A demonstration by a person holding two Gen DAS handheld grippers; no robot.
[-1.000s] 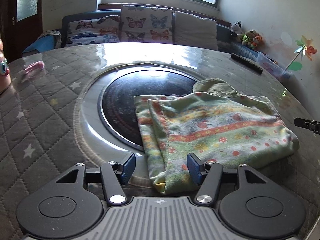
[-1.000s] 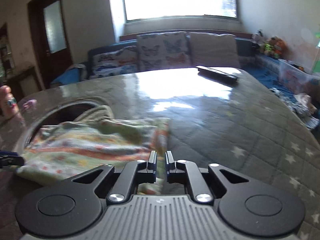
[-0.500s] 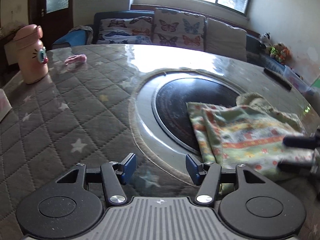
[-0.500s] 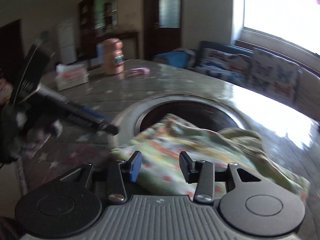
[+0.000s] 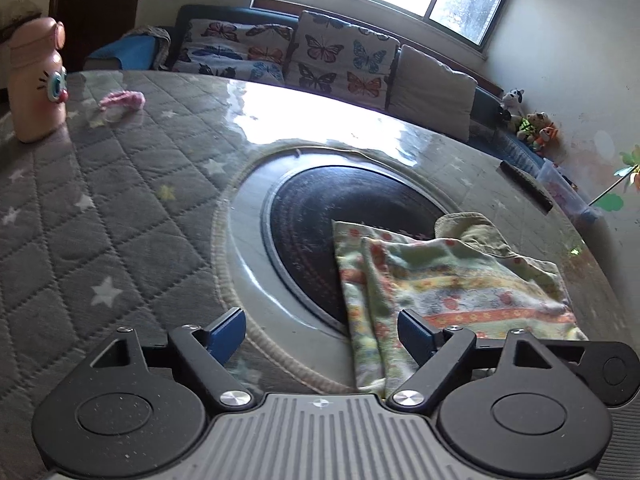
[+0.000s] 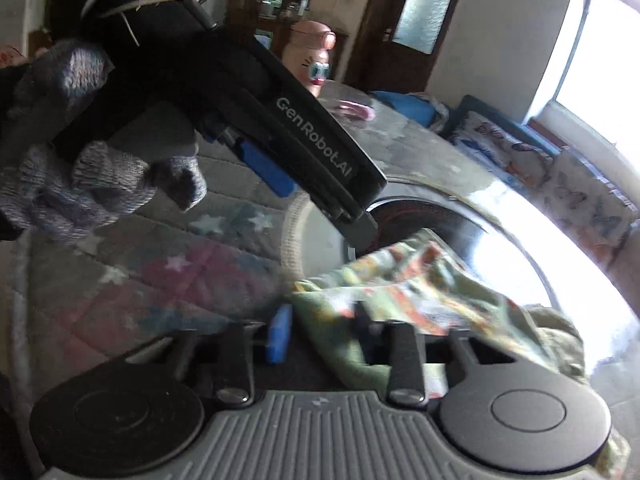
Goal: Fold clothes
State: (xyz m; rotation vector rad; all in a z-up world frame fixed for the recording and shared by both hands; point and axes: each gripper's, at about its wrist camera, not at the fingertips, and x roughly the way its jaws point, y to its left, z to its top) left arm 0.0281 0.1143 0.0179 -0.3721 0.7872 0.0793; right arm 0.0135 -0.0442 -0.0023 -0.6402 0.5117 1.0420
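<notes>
Green flowery cloth (image 5: pixel 460 280), soft, floppy, best pinched at edge near black round plate (image 5: pixel 320 208); right claw (image 6: pixel 320 332) closing there, left claw (image 5: pixel 320 328) opening, holding nothing.

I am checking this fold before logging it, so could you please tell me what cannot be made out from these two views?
- Right wrist view: motion blur smears the patterned cloth between the closing jaws of the right gripper; whether the pads press on it is unclear.
- Right wrist view: the left gripper and a gloved hand hide the table behind them.
- Left wrist view: the cloth's near edge is hidden by the left gripper's body.
</notes>
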